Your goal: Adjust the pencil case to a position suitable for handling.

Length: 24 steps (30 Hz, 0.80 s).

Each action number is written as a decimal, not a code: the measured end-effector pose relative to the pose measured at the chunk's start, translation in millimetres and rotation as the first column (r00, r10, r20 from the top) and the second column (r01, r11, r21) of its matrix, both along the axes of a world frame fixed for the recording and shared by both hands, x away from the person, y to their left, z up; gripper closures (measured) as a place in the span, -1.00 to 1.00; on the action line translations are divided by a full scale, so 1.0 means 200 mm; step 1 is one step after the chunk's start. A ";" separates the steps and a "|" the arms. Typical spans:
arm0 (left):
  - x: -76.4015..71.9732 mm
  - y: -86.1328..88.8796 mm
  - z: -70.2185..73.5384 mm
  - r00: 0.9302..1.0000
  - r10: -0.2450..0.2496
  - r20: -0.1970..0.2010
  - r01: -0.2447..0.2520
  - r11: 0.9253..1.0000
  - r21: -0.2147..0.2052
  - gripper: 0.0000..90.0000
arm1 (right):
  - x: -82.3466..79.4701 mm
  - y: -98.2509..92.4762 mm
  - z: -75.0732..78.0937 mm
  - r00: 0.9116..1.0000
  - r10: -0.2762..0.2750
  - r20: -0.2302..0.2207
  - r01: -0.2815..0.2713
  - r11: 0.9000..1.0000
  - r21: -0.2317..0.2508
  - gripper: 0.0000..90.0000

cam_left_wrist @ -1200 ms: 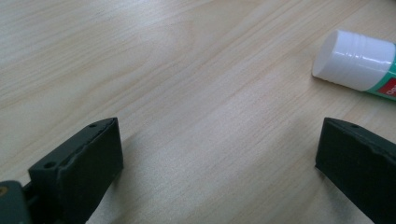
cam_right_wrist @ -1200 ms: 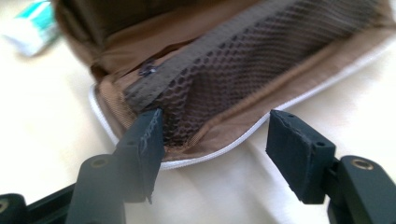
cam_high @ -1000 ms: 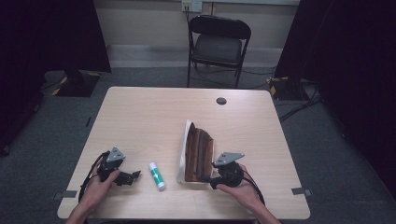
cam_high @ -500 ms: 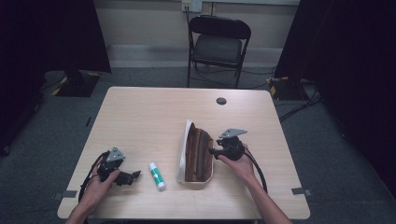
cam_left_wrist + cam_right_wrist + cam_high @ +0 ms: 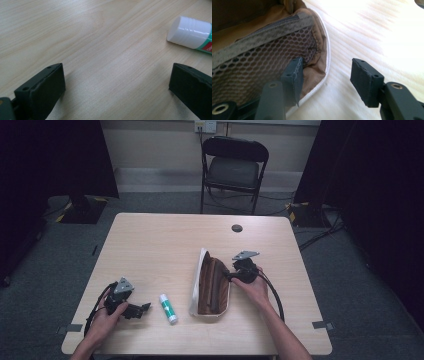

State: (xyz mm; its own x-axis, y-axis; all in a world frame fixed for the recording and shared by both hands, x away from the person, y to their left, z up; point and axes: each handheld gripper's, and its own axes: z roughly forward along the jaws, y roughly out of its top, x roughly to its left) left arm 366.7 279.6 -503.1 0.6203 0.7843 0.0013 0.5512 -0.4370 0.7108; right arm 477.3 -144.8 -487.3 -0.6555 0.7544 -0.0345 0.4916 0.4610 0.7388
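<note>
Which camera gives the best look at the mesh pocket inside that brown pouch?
The right gripper view: the mesh pocket sits close, its honeycomb holes and zipper edge clear, with one jaw of the open right claw over the pouch's white rim. The high view shows the whole pouch only as brown folds, mesh too small to tell.

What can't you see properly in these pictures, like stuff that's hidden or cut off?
- Glue stick: left gripper view, the right edge cuts off its body and label.
- Pouch: right gripper view, its dark inside runs off the top edge, so any contents are hidden.
- Small dark round thing on the table: high view, too small to identify.
- Right gripper: high view, too small to judge its jaws.
</note>
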 end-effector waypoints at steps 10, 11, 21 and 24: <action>0.00 0.00 0.00 1.000 0.002 -0.002 -0.002 1.000 -0.004 -1.00 | -0.14 -0.10 0.01 1.000 -0.012 -0.008 0.012 1.000 -0.022 -0.02; 0.00 0.00 0.00 1.000 0.000 0.000 0.000 1.000 0.000 -1.00 | -0.19 -0.13 0.01 1.000 -0.006 -0.004 0.006 1.000 -0.029 -0.02; 0.00 0.00 0.00 1.000 0.000 0.000 0.000 1.000 0.000 -1.00 | -0.41 -0.20 0.04 0.999 0.022 -0.041 -0.024 0.999 -0.043 -0.07; 0.00 0.00 0.00 1.000 -0.001 0.000 0.001 1.000 0.000 -1.00 | -0.46 -0.21 0.04 0.998 0.050 -0.045 -0.054 0.995 -0.079 -0.08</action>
